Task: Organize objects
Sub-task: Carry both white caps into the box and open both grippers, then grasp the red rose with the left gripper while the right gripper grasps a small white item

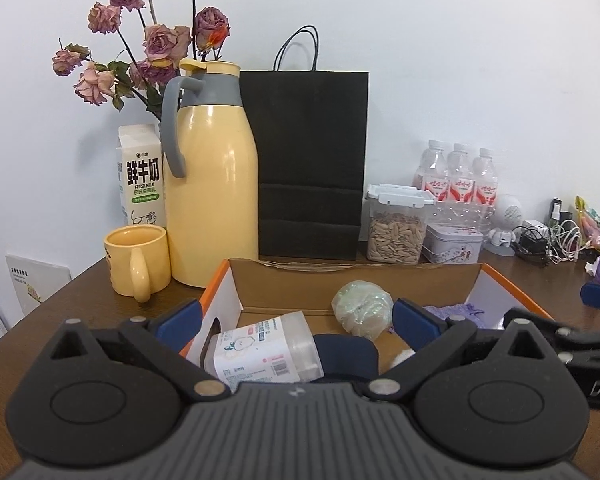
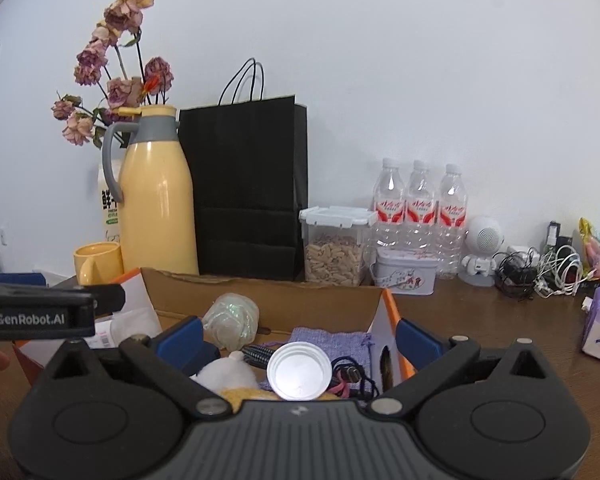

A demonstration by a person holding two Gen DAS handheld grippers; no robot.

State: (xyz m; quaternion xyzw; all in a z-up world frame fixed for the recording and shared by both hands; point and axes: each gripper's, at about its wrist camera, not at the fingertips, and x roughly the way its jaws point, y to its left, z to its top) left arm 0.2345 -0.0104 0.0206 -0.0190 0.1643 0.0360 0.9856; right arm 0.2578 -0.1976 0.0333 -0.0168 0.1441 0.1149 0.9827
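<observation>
We hold both grippers low over an open cardboard box [image 1: 352, 284] with orange edges that sits on the brown worktop [image 1: 80, 304]. The left gripper [image 1: 296, 320] has its jaws spread wide, nothing pressed between the blue pads; below and between them a clear plastic jar [image 1: 260, 344] with a white label lies on its side in the box's left part. Next to it we see a dark blue item [image 1: 346, 350], and farther back a pale green crinkly ball [image 1: 362, 308] resting near the box's rear wall.

The right gripper [image 2: 298, 340] also has its jaws wide apart and grips nothing. Under it, in the right part of the box, lie a round white lid [image 2: 299, 372], a lilac knitted pouch [image 2: 328, 340], a white fluffy item [image 2: 228, 372], and dark cords [image 2: 356, 376] tangled beside the lid.

Behind the box stand a yellow thermos jug [image 1: 212, 184] with a grey handle, a yellow mug [image 1: 136, 258] just left of it, a milk carton [image 1: 140, 176], dried roses [image 1: 148, 40], a black paper bag [image 1: 308, 160], a clear tub of seeds [image 1: 396, 228], a small tin [image 1: 452, 244], and three water bottles [image 1: 456, 176] against the white wall.
</observation>
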